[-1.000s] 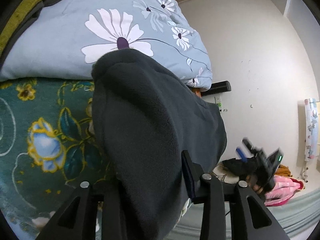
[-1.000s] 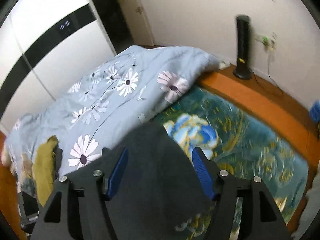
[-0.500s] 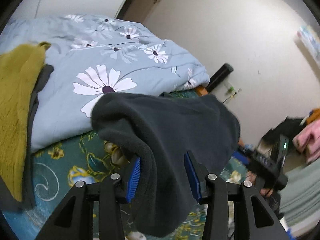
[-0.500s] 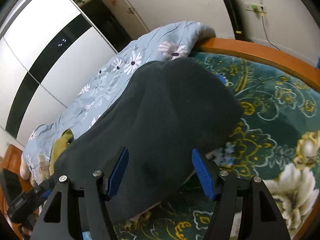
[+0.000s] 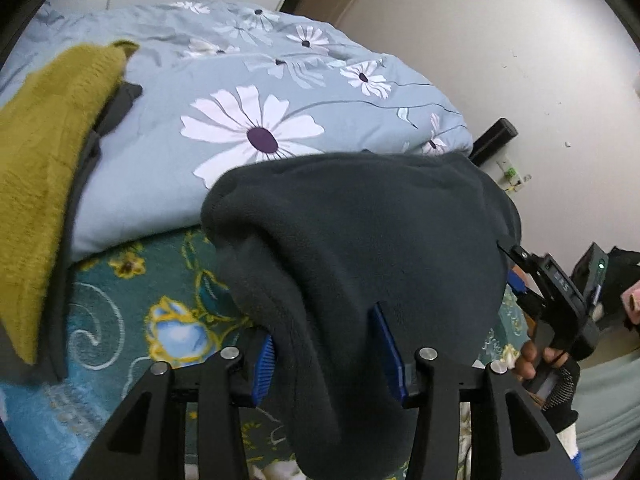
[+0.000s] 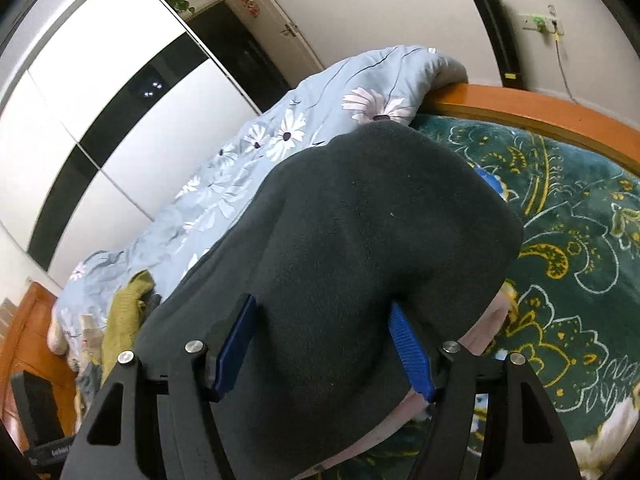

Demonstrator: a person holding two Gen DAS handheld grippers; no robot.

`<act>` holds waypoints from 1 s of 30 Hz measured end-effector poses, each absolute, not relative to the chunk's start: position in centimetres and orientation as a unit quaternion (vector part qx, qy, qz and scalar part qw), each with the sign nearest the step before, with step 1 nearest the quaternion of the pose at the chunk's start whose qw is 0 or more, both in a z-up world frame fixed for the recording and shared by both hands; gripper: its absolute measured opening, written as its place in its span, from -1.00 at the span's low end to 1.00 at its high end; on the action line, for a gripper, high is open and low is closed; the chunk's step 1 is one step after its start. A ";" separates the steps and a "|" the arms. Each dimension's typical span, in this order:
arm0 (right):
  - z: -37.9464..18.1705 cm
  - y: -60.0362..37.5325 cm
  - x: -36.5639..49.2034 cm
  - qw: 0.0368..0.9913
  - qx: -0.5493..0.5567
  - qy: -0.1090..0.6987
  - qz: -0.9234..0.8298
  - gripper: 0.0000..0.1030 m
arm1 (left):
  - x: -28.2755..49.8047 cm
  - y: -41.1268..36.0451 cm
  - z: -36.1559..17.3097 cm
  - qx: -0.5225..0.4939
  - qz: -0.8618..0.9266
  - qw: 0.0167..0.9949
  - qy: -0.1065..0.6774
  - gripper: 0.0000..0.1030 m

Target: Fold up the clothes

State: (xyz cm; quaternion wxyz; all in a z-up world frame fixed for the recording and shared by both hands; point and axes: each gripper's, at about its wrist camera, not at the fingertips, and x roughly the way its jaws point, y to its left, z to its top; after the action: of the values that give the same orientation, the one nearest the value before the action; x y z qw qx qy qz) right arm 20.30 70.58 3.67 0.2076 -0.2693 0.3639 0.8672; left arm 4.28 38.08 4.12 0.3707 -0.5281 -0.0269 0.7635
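A thick dark grey fleece garment (image 5: 360,248) hangs bunched between both grippers above a green floral bedspread (image 5: 120,320). My left gripper (image 5: 328,354) is shut on one end of it; the fleece fills the gap between the blue pads and droops below them. My right gripper (image 6: 322,350) is shut on the other end of the fleece (image 6: 360,232), which drapes forward over the fingers. A pale pink lining shows under its lower edge. The right gripper also shows in the left wrist view (image 5: 560,304), at the garment's far side.
A light blue daisy-print duvet (image 5: 260,112) lies heaped behind the garment. A mustard knit (image 5: 44,168) on a dark garment lies at the left. The orange wooden bed edge (image 6: 540,108), a black tower (image 6: 498,36) and a white wall stand beyond. A wardrobe (image 6: 100,92) lines the far side.
Both grippers have swung round with the fleece still held. The garment now hangs spread between them over the bedspread, and the mustard knit has come closer in the left wrist view.
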 end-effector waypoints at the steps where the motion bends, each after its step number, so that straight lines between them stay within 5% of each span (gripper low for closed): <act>1: 3.7 70.6 20.7 0.203 -0.271 0.367 0.866 0.35 | 4.5 38.1 4.5 -0.529 0.766 0.365 -0.019 -0.04; 4: 4.3 70.5 22.1 0.208 -0.282 0.372 0.859 0.35 | 5.0 38.1 5.6 -0.534 0.772 0.346 0.001 -0.04; 12: 6.3 67.1 25.9 0.221 -0.312 0.349 0.855 0.35 | 8.1 36.4 7.0 -0.511 0.796 0.323 0.026 0.45; 17: 6.5 61.3 27.4 0.233 -0.303 0.330 0.863 0.35 | 10.6 34.8 7.2 -0.483 0.803 0.348 0.033 0.56; 21: 6.1 56.1 28.8 0.235 -0.300 0.349 0.856 0.65 | 13.2 32.1 7.0 -0.471 0.800 0.369 0.047 0.64; 28: 8.8 48.0 30.1 0.250 -0.298 0.333 0.859 0.72 | 14.3 27.6 8.2 -0.500 0.795 0.344 -0.006 0.77; 30: 9.4 46.7 30.7 0.264 -0.294 0.333 0.856 0.72 | 15.0 27.3 8.9 -0.501 0.797 0.337 -0.002 1.00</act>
State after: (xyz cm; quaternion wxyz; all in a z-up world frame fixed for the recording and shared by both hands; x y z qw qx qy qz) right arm 30.67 46.74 9.39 0.2642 -0.2937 0.3330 0.8562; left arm 15.04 27.27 8.86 0.3373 -0.5010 -0.0022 0.7970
